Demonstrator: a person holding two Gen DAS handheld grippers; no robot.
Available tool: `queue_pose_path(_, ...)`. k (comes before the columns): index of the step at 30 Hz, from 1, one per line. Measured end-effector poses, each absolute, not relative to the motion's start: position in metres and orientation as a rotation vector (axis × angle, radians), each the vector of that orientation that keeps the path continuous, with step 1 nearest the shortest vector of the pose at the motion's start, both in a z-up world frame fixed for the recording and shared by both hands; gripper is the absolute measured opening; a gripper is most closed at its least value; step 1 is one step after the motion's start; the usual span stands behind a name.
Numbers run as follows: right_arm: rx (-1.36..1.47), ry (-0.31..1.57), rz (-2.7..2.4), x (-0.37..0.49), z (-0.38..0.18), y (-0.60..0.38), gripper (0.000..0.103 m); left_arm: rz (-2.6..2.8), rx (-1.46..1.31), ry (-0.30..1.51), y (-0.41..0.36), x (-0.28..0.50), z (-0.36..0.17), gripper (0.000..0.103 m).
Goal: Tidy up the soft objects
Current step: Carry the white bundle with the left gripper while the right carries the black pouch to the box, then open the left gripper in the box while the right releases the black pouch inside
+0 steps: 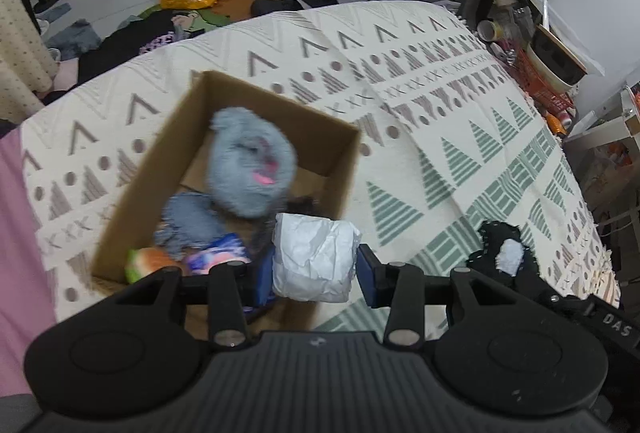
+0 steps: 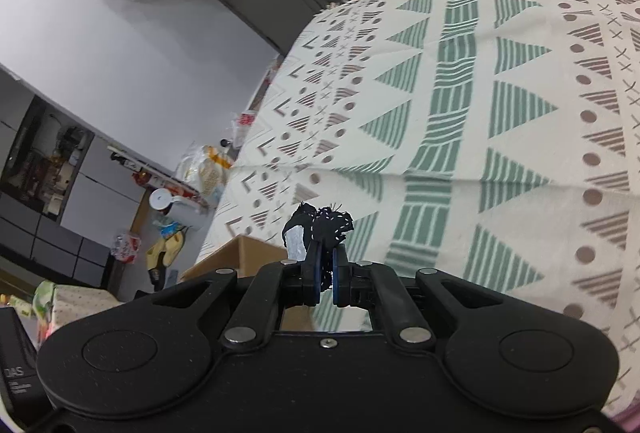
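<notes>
While the left gripper [image 1: 314,269] hangs over the near corner of the cardboard box [image 1: 168,153], its blue-padded fingers [image 1: 366,269] are clamped on either side of a white crumpled bundle [image 1: 314,259], which looks like paper or thin plastic wrapped around something soft. The bundle sits above the box's near rim rather than down inside it.

The box rests on a cream blanket [image 1: 440,105] printed with green and brown triangles, dots and crosses. Inside the box lie several soft things: a fluffy grey plush [image 1: 250,163] with a bit of pink showing, a piece of blue denim-like cloth [image 1: 192,219] just beside it, a small toy that looks like a burger [image 1: 148,263] in the near left corner, and a pink and blue packet [image 1: 218,253] next to that. The plush is blurred, so its exact shape cannot be made out.

The right gripper [image 2: 326,273] is off to the right of the box, above the blanket. Its fingers are drawn nearly together and pinch a black cloth item with white stitching [image 2: 324,227], which has a white patch on one side. In the left wrist view the same black item [image 1: 502,249] shows to the right of the white bundle, well apart from the box's contents. A corner of the box [image 2: 236,253] appears low and left in the right wrist view.
</notes>
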State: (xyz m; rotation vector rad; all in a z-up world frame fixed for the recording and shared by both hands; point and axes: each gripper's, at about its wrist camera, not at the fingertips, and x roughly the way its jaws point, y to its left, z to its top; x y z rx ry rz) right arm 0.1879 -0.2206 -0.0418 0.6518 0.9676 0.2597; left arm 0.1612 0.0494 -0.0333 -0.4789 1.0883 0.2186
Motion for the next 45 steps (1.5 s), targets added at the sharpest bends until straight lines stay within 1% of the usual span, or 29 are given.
queue_pose_path(13,0.613,0.965,0.332,0.164,-0.025,-0.173,0.005,0.25,-0.477,1.074,0.098,0.141,-0.037,0.042)
queue_pose_path(26,0.601,0.944,0.359,0.16,-0.016,-0.143,0.005,0.28,-0.512,1.064,0.125,0.144,-0.052,0.042)
queue_pose_path(30,0.579,0.952,0.362,0.165,-0.016,-0.13,0.005,0.262,-0.55,1.055,0.13,0.147,-0.051,0.047)
queue_pose_path(32,0.568,0.95,0.361,0.167,-0.016,-0.124,0.005,0.258,-0.553,1.044,0.132,0.148,-0.049,0.055)
queue_pose_path(34,0.564,0.952,0.361,0.171,-0.018,-0.118,0.005,0.274,-0.546,1.035,0.133,0.147,-0.047,0.058)
queue_pose_path(45,0.477,0.958,0.33,0.2,-0.026,-0.082,0.005,0.286,-0.561,1.037,0.148,0.151,-0.047,0.058)
